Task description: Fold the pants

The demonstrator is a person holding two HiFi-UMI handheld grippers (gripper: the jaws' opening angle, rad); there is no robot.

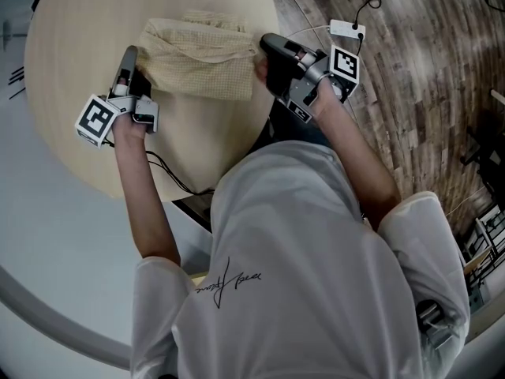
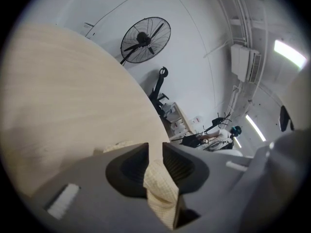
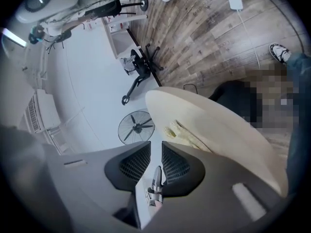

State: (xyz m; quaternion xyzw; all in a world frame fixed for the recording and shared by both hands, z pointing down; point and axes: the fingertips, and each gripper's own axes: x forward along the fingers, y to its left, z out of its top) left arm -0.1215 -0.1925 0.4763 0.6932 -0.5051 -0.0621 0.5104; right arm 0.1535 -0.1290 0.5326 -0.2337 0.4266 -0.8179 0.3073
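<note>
Cream pants [image 1: 201,61] lie folded at the table's [image 1: 79,133] 1 o'clock side, left gripper [image 1: 130,56] pinching their 9 o'clock edge in near-closed jaws, right gripper [image 1: 266,43] slightly parted, empty, at 3 o'clock; best square edges before release

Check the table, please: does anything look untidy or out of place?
Nothing is spilled or damaged. The pants lie folded near the table's edge, but their far edge is rumpled and one corner is bunched between the left gripper's jaws.
</note>
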